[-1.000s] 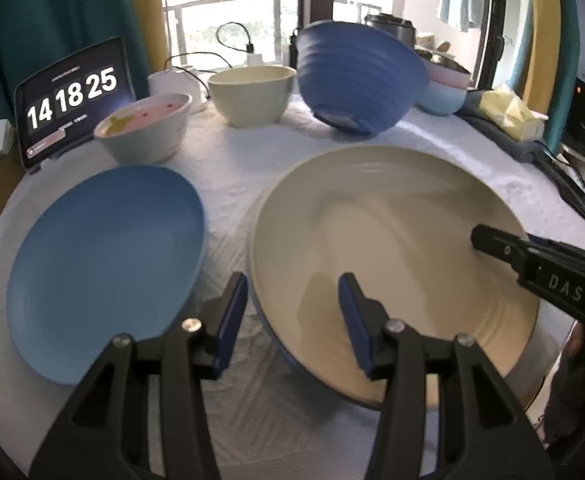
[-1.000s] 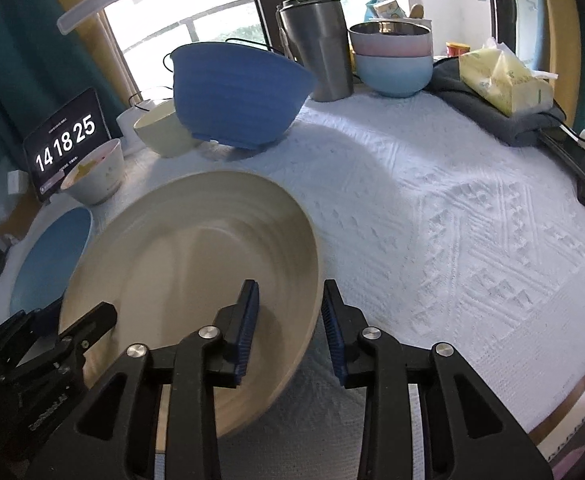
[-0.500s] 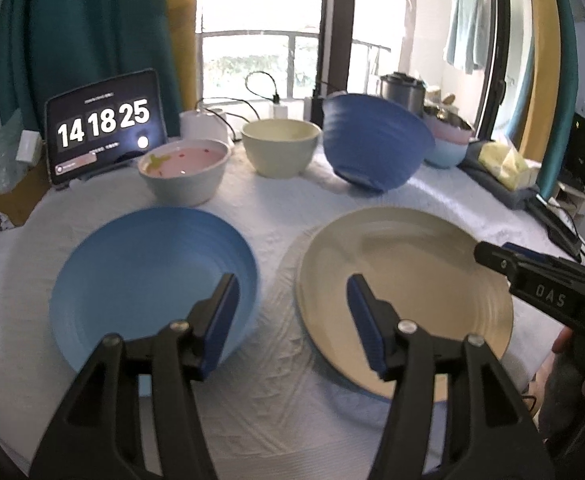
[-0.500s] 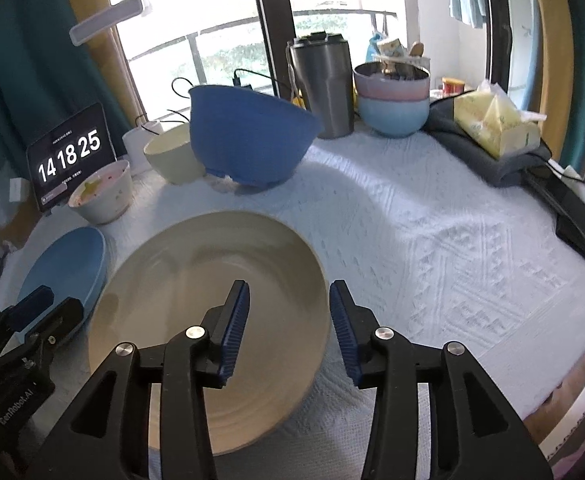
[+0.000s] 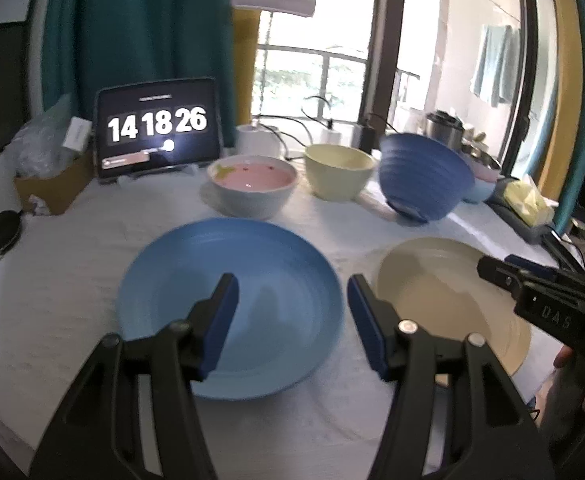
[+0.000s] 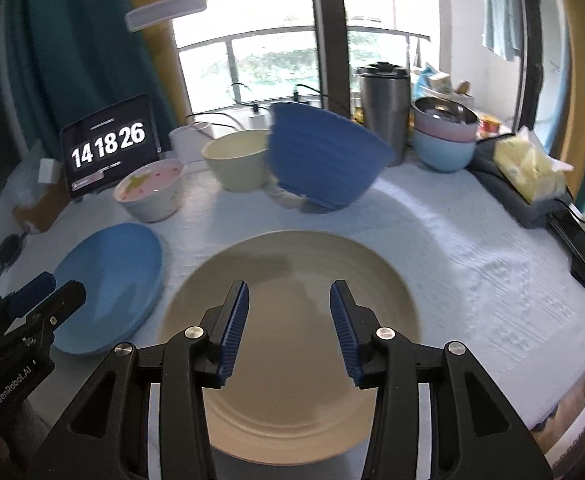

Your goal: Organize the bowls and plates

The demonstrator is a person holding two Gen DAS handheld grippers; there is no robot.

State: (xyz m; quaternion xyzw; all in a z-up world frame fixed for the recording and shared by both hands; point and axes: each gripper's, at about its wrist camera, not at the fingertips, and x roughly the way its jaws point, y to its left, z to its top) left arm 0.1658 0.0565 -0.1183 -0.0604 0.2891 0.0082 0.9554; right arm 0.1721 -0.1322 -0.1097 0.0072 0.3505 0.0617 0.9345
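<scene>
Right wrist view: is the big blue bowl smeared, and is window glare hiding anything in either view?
Right wrist view: the big blue bowl is motion-smeared at its left rim; the cream plate reads clearly. Left wrist view: the window is blown out white, but the blue plate is evenly lit. Both views bend straight edges at the borders.

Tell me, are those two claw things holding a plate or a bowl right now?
Neither holds anything. The left gripper hangs open above the blue plate, and the right gripper hangs open above the beige plate.
</scene>
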